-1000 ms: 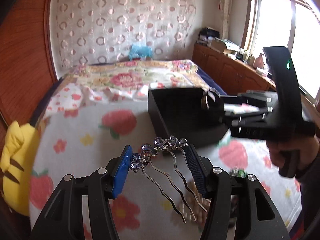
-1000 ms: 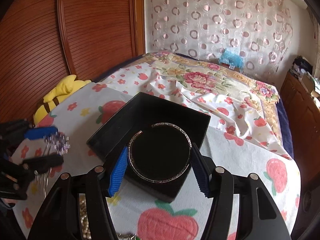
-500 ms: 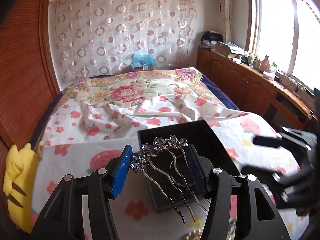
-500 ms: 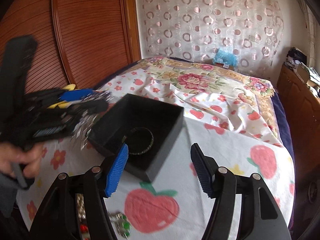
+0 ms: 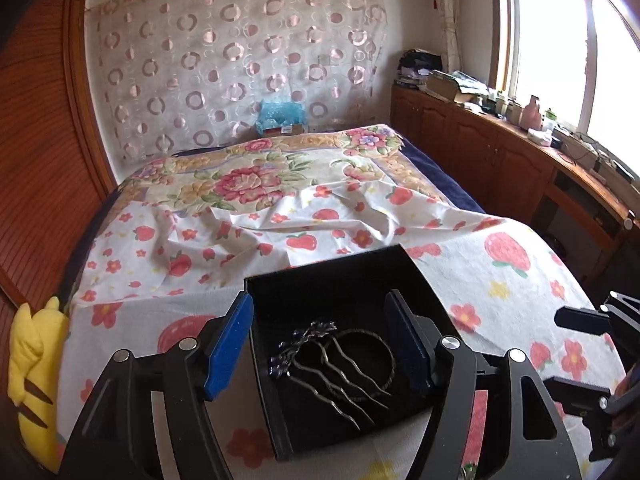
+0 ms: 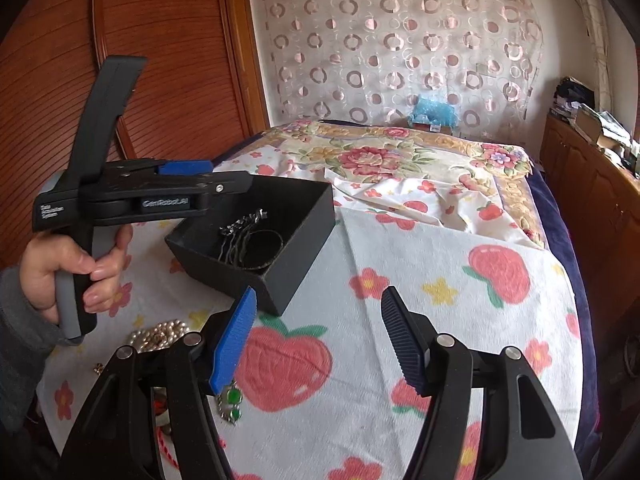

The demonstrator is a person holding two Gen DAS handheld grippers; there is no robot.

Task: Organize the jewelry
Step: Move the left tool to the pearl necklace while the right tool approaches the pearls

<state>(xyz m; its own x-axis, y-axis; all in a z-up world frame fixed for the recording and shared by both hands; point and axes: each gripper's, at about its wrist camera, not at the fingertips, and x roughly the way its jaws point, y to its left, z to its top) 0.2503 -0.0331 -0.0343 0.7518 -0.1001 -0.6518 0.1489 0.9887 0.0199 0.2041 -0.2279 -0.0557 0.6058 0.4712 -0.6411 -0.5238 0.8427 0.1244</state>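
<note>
A black open box (image 5: pixel 328 265) sits on the strawberry-print sheet. Inside it lie a silver hair comb with purple stones (image 5: pixel 320 356) and a thin bangle (image 5: pixel 385 345), the comb's prongs across the bangle. My left gripper (image 5: pixel 320 308) hovers over the box, its jaws opening and touching nothing. From the right wrist view, the box (image 6: pixel 296 264) is at the left with the comb (image 6: pixel 240 224) and bangle (image 6: pixel 272 240) in it, and a hand holds the left gripper (image 6: pixel 228 176) above its near-left side. My right gripper (image 6: pixel 319 300) stands open and holds nothing, just right of the box.
A pearl necklace (image 6: pixel 160 334), a green-stone pendant (image 6: pixel 232 398) and a red cord (image 6: pixel 168 448) lie on the sheet near the front left. A yellow plush toy (image 5: pixel 32 364) is at the bed's left edge. Wooden cabinets (image 5: pixel 500 160) run along the right.
The left gripper came over the box and let go of the comb, which now lies inside. The right gripper dropped the bangle in the box and drew back to the right.
</note>
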